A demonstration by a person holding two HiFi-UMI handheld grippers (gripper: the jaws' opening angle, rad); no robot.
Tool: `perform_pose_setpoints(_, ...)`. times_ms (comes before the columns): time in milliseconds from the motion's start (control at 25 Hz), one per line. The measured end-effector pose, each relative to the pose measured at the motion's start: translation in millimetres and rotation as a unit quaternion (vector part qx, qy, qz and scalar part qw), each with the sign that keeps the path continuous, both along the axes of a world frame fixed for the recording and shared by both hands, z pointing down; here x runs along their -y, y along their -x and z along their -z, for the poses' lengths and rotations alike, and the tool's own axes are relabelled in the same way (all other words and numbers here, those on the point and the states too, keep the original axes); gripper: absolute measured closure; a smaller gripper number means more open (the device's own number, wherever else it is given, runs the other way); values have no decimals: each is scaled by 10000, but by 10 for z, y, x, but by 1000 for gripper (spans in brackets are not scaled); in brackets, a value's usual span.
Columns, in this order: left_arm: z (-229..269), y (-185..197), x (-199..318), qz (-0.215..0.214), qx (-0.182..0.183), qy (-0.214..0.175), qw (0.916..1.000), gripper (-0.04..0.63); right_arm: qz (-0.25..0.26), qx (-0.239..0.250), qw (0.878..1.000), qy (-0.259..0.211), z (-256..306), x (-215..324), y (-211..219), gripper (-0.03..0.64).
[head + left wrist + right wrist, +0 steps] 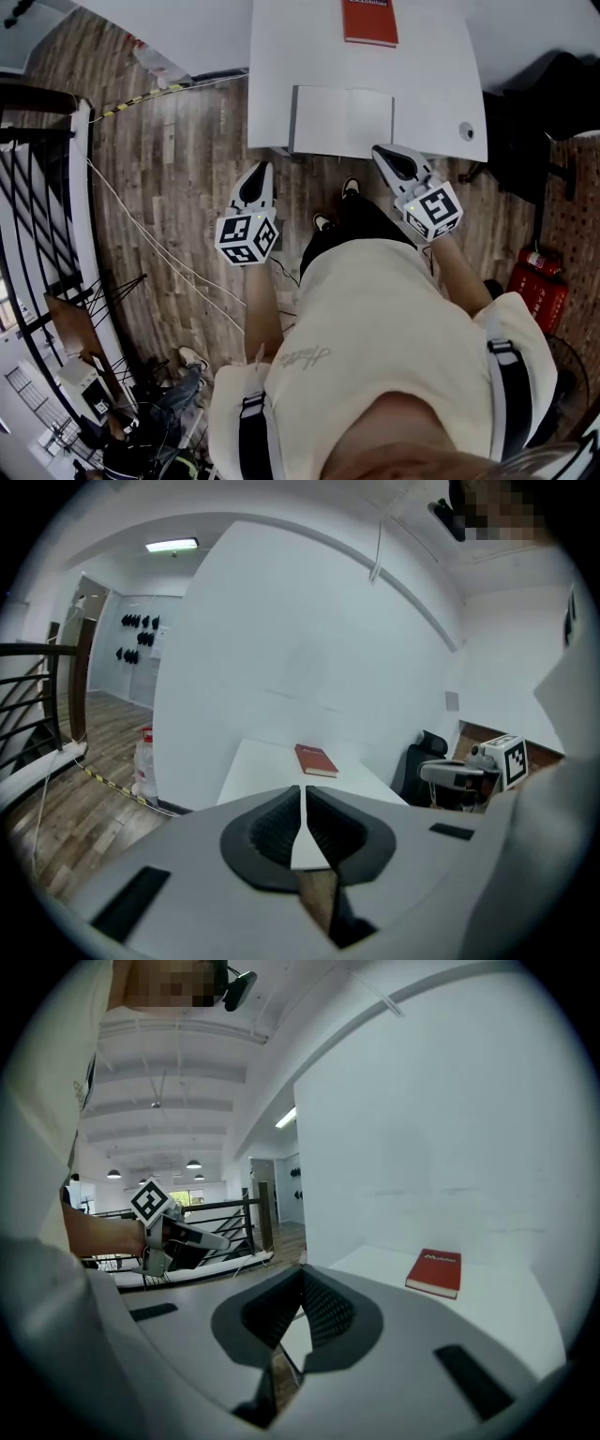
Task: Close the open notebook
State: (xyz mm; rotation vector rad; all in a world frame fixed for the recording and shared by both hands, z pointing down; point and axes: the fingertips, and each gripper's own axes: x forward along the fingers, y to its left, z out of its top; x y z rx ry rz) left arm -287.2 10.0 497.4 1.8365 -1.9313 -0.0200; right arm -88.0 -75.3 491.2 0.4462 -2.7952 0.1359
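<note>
The open notebook (342,122) lies flat with blank white pages at the near edge of the white table (272,75). My left gripper (266,166) hangs just off the table's near edge, below the notebook's left corner, jaws pressed together and empty. At the notebook's right corner, also in front of the edge, my right gripper (380,150) is shut on nothing. In the left gripper view the jaws of the left gripper (302,790) meet at the tip; the right gripper (302,1272) looks the same in its own view. Both gripper views hide most of the notebook.
A closed red book (370,23) (316,759) (434,1272) lies at the table's far side. A black chair (553,103) and a red extinguisher (539,291) stand to the right. A black railing (37,187) and loose cables (159,248) are on the left over the wooden floor.
</note>
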Motion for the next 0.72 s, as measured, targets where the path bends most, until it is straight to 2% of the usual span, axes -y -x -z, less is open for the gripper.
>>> perform_pose_setpoints(120, 162, 42, 101, 120, 159, -21, 9998, 563, 42, 177, 9998, 112, -34, 188, 78, 609)
perform_pose_setpoints(400, 267, 58, 382, 37, 502, 183, 9986, 563, 352, 543, 9979, -81, 138, 524, 378, 609)
perform_pose_setpoints(600, 327, -75, 787, -169, 422, 94, 9989, 565, 277, 544, 9981, -25, 37, 791, 281, 609)
perform_pose_setpoints(720, 393, -80, 953, -150, 515, 27, 9986, 564, 242, 461, 9986, -12, -62, 924, 164, 609)
